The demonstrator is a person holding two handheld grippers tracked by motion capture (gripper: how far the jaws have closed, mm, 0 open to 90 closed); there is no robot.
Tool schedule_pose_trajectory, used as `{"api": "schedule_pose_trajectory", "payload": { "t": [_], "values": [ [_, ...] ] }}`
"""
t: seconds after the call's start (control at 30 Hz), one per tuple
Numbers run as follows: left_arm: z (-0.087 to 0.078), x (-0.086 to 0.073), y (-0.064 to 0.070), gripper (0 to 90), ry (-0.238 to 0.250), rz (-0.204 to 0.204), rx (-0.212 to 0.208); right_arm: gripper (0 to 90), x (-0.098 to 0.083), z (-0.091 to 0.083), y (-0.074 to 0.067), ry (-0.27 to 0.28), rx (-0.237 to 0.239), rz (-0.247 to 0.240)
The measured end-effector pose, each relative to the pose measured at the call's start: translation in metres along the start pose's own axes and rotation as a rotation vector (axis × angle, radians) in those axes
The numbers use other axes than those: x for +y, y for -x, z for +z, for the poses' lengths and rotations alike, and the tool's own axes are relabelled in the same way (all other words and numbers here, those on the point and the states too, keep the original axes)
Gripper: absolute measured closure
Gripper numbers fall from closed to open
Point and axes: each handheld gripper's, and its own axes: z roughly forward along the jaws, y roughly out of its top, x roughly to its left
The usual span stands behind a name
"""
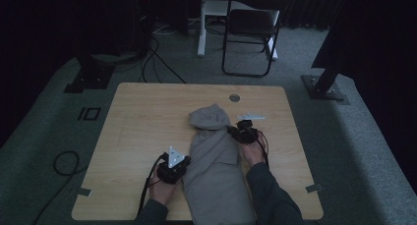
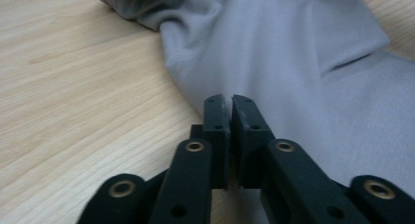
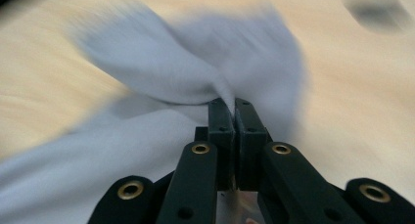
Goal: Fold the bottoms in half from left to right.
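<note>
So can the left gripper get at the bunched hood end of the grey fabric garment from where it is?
Probably yes. The left gripper sits at the grey garment's left edge, and bare wooden table runs up to the hood end. The right gripper already pinches cloth there.

Room dim, light low. Light wood surface (image 1: pixel 147 117) with rounded corners and a round grommet (image 1: pixel 234 98) near its far edge. Grey carpet floor (image 1: pixel 59 131) all around. Black folding chair (image 1: pixel 251 33) beyond the far edge, beside a white post (image 1: pixel 201 23). Dark curtains behind. Black cables (image 1: pixel 157 63) trail on the carpet; black stand foot (image 1: pixel 322 85) at right
</note>
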Motion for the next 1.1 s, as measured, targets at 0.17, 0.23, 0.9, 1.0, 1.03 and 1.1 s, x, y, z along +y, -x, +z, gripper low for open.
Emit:
{"api": "schedule_pose_trajectory", "payload": {
  "t": [0.17, 0.23, 0.9, 1.0, 1.03, 1.1],
  "values": [
    [0.004, -0.001, 0.000, 79.1, -0.010, -0.003, -0.003, 80.3, -0.021, 0.015, 0.016, -0.108, -0.125, -0.015],
    [0.005, 0.000, -0.001, 77.9, -0.007, -0.008, 0.000, 79.3, -0.021, 0.014, 0.015, -0.112, -0.151, -0.032],
    [0.059, 0.047, -0.004, 75.2, -0.093, 0.023, 0.008, 67.1, -0.004, -0.002, 0.008, 0.065, -0.119, -0.074],
    [0.070, 0.041, -0.002, 85.6, -0.161, 0.049, 0.017, 75.2, -0.006, 0.000, 0.001, 0.051, -0.065, -0.136],
    [0.072, 0.038, -0.002, 88.7, -0.170, 0.057, 0.020, 75.4, -0.007, 0.003, -0.001, 0.027, -0.066, -0.163],
    [0.071, 0.035, -0.003, 90.0, -0.148, 0.052, 0.018, 74.9, -0.008, 0.007, -0.002, 0.000, -0.066, -0.179]
  ]
}}
